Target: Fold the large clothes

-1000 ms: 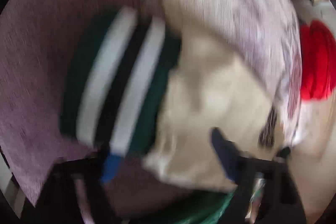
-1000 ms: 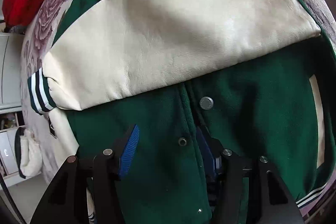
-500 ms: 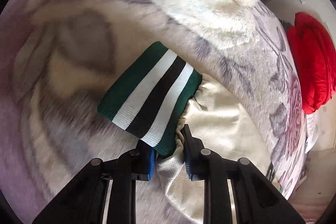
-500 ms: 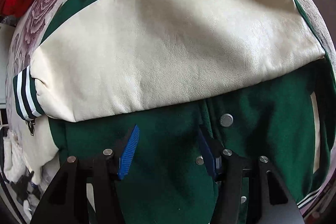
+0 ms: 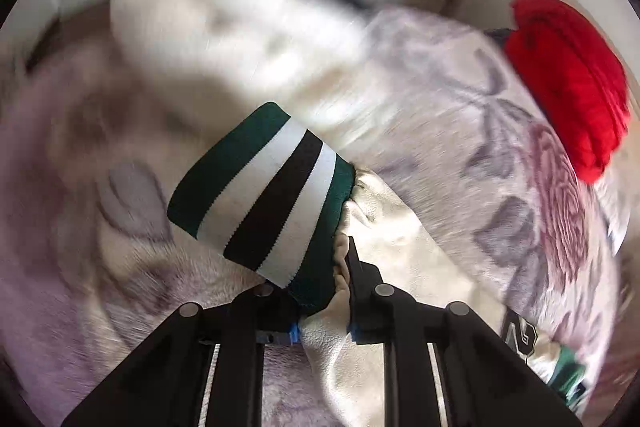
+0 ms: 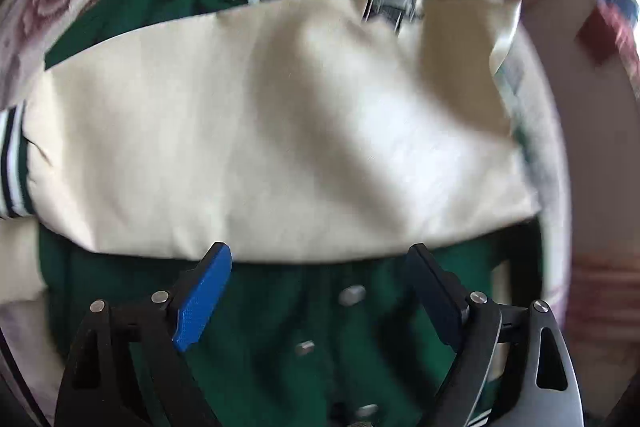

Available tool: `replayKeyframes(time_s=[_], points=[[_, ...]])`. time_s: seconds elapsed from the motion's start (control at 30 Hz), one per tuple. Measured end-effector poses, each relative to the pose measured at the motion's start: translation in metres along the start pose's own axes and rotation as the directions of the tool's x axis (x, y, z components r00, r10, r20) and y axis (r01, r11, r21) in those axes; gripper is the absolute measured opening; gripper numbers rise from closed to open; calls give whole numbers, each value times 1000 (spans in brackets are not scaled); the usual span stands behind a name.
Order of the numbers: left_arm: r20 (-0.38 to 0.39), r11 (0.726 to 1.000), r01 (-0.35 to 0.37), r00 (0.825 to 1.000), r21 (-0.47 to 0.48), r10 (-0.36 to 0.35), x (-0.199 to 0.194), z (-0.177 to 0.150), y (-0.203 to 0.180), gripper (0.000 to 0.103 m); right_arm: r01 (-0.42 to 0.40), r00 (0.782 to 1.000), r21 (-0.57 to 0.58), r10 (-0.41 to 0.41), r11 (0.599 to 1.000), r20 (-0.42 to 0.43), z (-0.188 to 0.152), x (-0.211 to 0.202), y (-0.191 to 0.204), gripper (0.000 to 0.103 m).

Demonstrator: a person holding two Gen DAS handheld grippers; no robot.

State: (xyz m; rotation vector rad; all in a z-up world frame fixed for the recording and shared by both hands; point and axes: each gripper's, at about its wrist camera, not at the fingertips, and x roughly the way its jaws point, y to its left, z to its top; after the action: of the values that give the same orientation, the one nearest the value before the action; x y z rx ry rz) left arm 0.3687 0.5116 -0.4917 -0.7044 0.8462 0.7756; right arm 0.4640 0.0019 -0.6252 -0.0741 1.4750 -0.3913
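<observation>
1. The varsity jacket (image 6: 248, 327) lay front-up on the flowered blanket (image 5: 460, 99), its green body buttoned, with one cream sleeve (image 6: 260, 131) already laid straight across the chest.

2. The left gripper (image 5: 322, 303) was closed down on the other sleeve (image 5: 400, 251), its jaws nearly together and pinching the gathered cream leather right where it met the striped cuff (image 5: 264, 199). The cuff stuck out beyond the fingertips, and the sleeve trailed back toward the jacket.

3. The right gripper (image 6: 320, 291) hung over the lower front of the jacket near the snap buttons (image 6: 352, 295), jaws spread wide and holding nothing.

4. As I judged it, the step in hand was bringing that second sleeve over the body. To do it well, the pinch needed to stay on the seam, since the leather looked slick and the ribbed cuff stretchy.

5. The sleeve would best be lifted clear of the blanket, not dragged, then laid flat over the first one.

6. The free gripper could press the green front down so the body would not shift or bunch.

7. The red cushion (image 5: 568, 83) sat well apart at the blanket's edge, out of the way.
</observation>
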Motion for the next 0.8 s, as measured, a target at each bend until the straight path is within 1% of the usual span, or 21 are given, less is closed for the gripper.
replayKeyframes(time_s=[0.07, 0.1, 0.17, 0.2, 0.27, 0.3, 0.33, 0.37, 0.4, 0.47, 0.5, 0.53, 0.57, 0.6, 0.63, 0.67, 0.7, 0.73, 0.77, 0.8], points=[[67, 998, -5, 998, 69, 1, -29, 3, -22, 13, 57, 997, -47, -55, 997, 46, 6, -7, 2, 91], [104, 993, -17, 995, 117, 5, -49, 5, -40, 13, 66, 996, -57, -63, 996, 56, 7, -8, 1, 91], [150, 985, 3, 988, 174, -29, -78, 9, -60, 13, 77, 995, -74, -72, 994, 69, 10, -9, -3, 91], [168, 979, 0, 985, 206, -36, -89, 10, -76, 13, 79, 995, -76, -74, 994, 74, 16, -9, -1, 91], [193, 959, 16, 978, 284, -73, -117, 9, -113, 13, 67, 994, -72, -61, 995, 88, 18, -7, -5, 91], [197, 951, 12, 977, 309, -76, -122, 9, -128, 13, 53, 995, -66, -47, 996, 92, 20, -5, -11, 91], [202, 936, 12, 975, 351, -89, -131, 6, -148, 13, 39, 995, -58, -33, 998, 94, 21, -3, -13, 91], [200, 923, 31, 973, 383, -116, -140, 2, -166, 13, 11, 996, -47, -7, 999, 92, 21, 2, -19, 91], [192, 900, 47, 971, 434, -143, -152, -7, -192, 13, -32, 996, -30, 34, 999, 82, 20, 6, -29, 91], [176, 859, 83, 964, 505, -197, -169, -26, -226, 12, -82, 994, -6, 82, 997, 71, 19, 12, -42, 91], [158, 828, 105, 961, 550, -227, -179, -42, -251, 12, -110, 992, 10, 109, 994, 68, 17, 13, -53, 91], [146, 807, 120, 958, 579, -247, -185, -54, -266, 12, -129, 990, 24, 128, 991, 65, 16, 13, -63, 91], [114, 770, 156, 952, 619, -284, -193, -74, -292, 12, -145, 988, 40, 143, 989, 60, 15, 14, -75, 91], [84, 744, 185, 948, 642, -308, -198, -91, -308, 12, -169, 985, 66, 165, 983, 57, 12, 14, -90, 91], [40, 710, 226, 941, 667, -337, -204, -113, -330, 12, -190, 981, 92, 186, 977, 52, 8, 15, -103, 91], [-12, 668, 271, 931, 693, -365, -208, -140, -355, 12, -207, 978, 120, 203, 971, 46, 5, 17, -118, 91], [-48, 638, 300, 923, 709, -381, -211, -161, -373, 12, -220, 975, 151, 217, 964, 40, 1, 18, -136, 91], [-106, 591, 343, 911, 730, -399, -213, -195, -400, 12, -229, 973, 176, 227, 957, 35, -3, 20, -151, 91], [-149, 556, 370, 903, 744, -402, -212, -220, -420, 12, -238, 971, 202, 237, 950, 29, -7, 23, -167, 91], [-188, 527, 397, 894, 751, -406, -210, -242, -436, 12, -247, 968, 238, 249, 940, 20, -14, 29, -188, 91]])
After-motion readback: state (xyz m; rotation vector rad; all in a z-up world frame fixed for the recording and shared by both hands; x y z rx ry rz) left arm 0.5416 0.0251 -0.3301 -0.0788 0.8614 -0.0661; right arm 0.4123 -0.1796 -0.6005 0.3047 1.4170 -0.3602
